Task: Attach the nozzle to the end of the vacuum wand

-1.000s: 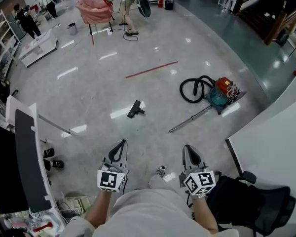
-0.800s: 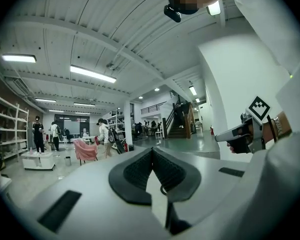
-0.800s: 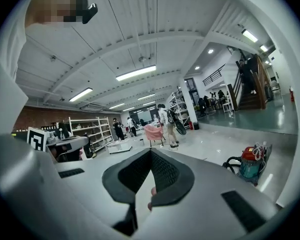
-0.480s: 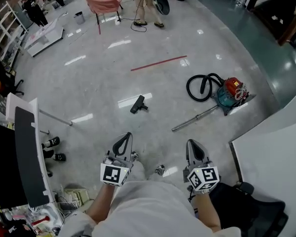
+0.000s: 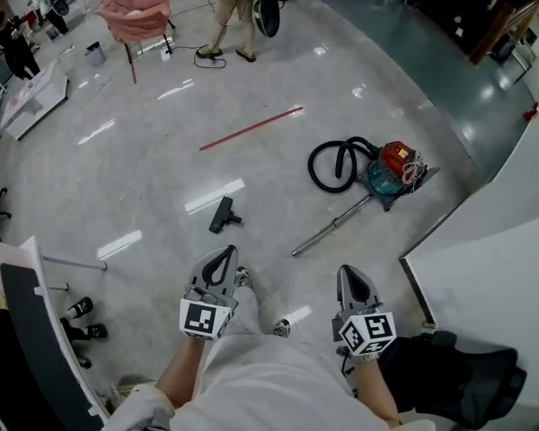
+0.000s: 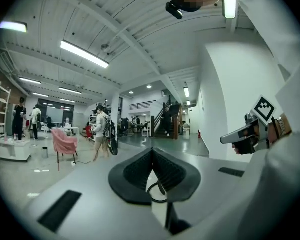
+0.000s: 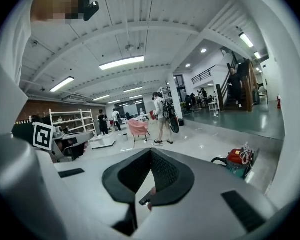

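Both grippers shut and empty; nozzle and wand lie apart on the open floor ahead.

The left gripper (image 5: 221,257) and right gripper (image 5: 349,278) are held side by side in front of the person, each with its jaws pressed together and nothing between them. The nozzle (image 5: 221,215) lies on the floor (image 5: 162,151) just beyond the left gripper. The wand (image 5: 332,227) lies well apart to its right, slanting up toward the vacuum (image 5: 391,171), with the hose (image 5: 334,164) coiled beside it. Plain floor separates nozzle and wand. A white wall (image 5: 485,268) edge cuts in close by the right gripper, with a black chair (image 5: 458,375) below it. A desk (image 5: 36,330) edge bounds the left. Farther off are a red strip (image 5: 251,128), a pink chair (image 5: 133,13) and a standing person (image 5: 229,7).
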`<state>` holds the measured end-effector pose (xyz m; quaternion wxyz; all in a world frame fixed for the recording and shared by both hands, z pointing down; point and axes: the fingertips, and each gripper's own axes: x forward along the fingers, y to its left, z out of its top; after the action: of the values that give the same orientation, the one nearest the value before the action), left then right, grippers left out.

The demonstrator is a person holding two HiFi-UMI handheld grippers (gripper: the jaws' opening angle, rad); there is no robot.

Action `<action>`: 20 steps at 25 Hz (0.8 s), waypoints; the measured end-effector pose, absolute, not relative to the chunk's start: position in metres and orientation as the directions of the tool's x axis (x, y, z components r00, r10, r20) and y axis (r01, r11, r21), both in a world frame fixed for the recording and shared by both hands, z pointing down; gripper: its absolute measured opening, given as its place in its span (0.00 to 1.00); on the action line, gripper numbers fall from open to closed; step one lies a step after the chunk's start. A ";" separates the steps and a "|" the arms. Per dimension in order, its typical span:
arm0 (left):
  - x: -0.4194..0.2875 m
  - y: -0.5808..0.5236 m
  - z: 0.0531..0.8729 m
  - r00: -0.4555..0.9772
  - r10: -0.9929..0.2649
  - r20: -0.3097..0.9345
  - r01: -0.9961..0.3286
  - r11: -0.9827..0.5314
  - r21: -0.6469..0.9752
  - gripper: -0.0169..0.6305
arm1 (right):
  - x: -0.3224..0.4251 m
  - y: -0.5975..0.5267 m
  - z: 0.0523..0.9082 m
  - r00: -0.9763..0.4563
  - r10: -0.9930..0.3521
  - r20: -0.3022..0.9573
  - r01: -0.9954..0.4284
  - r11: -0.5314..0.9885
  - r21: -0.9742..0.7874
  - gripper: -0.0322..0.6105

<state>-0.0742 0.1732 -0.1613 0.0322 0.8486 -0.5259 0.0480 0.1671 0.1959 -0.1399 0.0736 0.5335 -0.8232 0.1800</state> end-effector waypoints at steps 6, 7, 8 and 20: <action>-0.077 0.068 -0.163 0.560 -0.826 0.065 -0.828 -0.560 0.017 0.04 | 0.152 0.117 -0.140 -0.326 -0.881 0.342 -0.943 0.276 -0.188 0.05; -0.080 0.054 -0.161 0.572 -0.818 0.063 -0.820 -0.572 0.024 0.04 | 0.147 0.105 -0.141 -0.315 -0.885 0.342 -0.946 0.266 -0.184 0.05; -0.084 0.043 -0.158 0.584 -0.809 0.066 -0.812 -0.583 0.034 0.04 | 0.142 0.095 -0.141 -0.304 -0.889 0.343 -0.950 0.257 -0.176 0.05; -0.113 -0.060 -0.132 0.655 -0.747 0.114 -0.754 -0.655 0.043 0.04 | 0.110 0.013 -0.124 -0.280 -0.865 0.416 -0.960 0.251 -0.123 0.05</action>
<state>-0.1128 -0.0603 -0.1316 0.0433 0.9087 -0.4129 0.0430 0.1101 0.0132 -0.1243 0.1326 0.5853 -0.7798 0.1785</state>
